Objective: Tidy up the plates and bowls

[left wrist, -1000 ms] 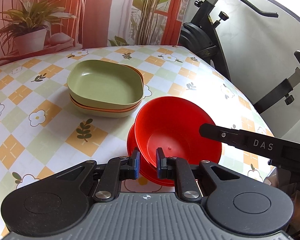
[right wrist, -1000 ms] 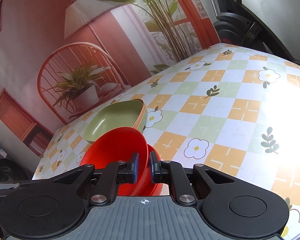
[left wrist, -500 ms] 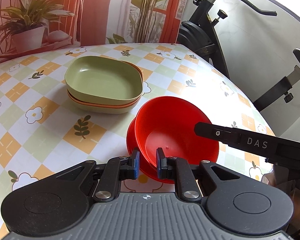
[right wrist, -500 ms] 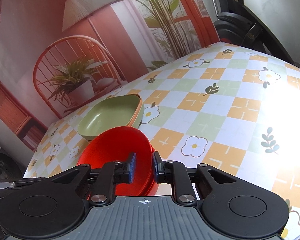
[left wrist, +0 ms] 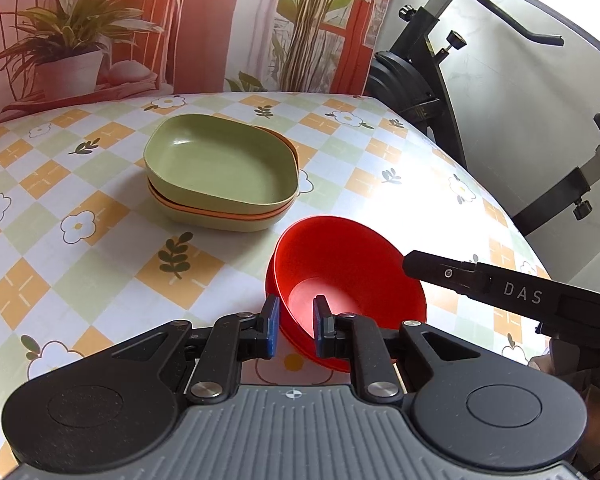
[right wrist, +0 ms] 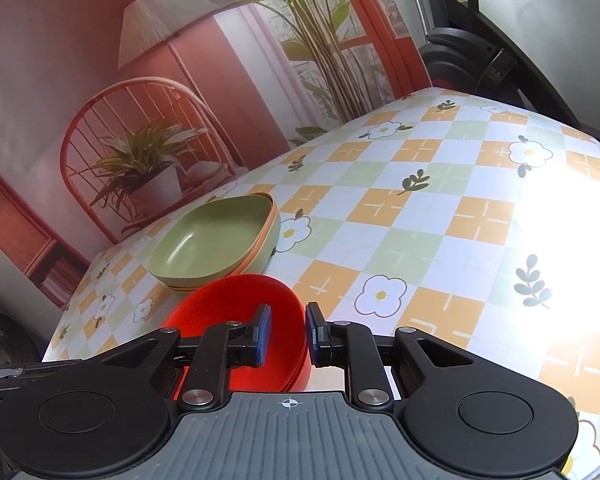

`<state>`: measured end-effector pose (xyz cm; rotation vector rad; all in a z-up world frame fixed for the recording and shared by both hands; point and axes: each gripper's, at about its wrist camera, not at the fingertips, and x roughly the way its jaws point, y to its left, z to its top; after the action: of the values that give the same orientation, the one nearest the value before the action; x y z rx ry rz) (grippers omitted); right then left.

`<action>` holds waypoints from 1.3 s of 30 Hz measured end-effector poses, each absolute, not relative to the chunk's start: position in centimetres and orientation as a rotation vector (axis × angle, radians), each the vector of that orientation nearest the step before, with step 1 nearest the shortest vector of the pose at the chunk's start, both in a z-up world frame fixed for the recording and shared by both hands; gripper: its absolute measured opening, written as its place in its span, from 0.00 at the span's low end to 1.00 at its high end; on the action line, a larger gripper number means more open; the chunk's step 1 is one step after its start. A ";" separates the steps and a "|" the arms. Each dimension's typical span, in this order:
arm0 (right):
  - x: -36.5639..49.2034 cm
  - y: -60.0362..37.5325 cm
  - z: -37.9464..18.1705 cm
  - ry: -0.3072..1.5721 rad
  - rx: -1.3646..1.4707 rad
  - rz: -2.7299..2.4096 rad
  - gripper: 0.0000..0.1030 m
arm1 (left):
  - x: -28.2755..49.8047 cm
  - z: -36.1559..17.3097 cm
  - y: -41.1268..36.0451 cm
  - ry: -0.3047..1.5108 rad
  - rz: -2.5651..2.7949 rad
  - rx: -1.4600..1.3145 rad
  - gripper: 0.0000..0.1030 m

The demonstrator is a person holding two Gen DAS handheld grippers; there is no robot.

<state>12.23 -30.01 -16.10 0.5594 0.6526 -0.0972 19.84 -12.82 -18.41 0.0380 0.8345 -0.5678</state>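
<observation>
From the left wrist, the left gripper [left wrist: 294,328] straddles the near rim of the nested red bowls [left wrist: 346,276], jaws parted, not clamping; they look light, stiff, slick plastic, best pinched at the rim. From the right wrist, the right gripper [right wrist: 286,334] is likewise parted over the far rim, green plates [right wrist: 216,242] stacked mid-surface [right wrist: 460,240], exercise bike [right wrist: 468,52] beyond.

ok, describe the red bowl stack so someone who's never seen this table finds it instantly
On the checked floral tablecloth, find the stack of squarish green plates near the middle. The red bowls sit just beside it, toward the near edge, with the left gripper straddling the rim. They are the only round, bright red dishes, nested together.
</observation>
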 end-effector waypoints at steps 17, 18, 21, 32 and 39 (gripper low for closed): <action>12.8 -30.0 -17.6 0.701 0.575 -0.101 0.21 | 20.7 -19.9 -12.7 0.881 -0.558 -0.019 0.18; 12.9 -30.0 -17.7 0.705 0.577 -0.101 0.21 | 20.8 -19.9 -12.7 0.883 -0.560 -0.021 0.18; 13.1 -29.9 -18.0 0.720 0.580 -0.098 0.21 | 20.8 -20.2 -12.7 0.884 -0.565 -0.024 0.19; 13.4 -29.3 -18.2 0.733 0.569 -0.070 0.19 | 20.7 -21.1 -12.7 0.907 -0.589 -0.048 0.25; 13.4 -29.2 -18.0 0.730 0.563 -0.064 0.17 | 20.7 -21.1 -12.5 0.909 -0.595 -0.057 0.25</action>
<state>13.38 -29.23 -18.02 0.5625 0.7301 -0.0641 20.66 -12.51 -21.10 -0.0572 0.9087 -0.5954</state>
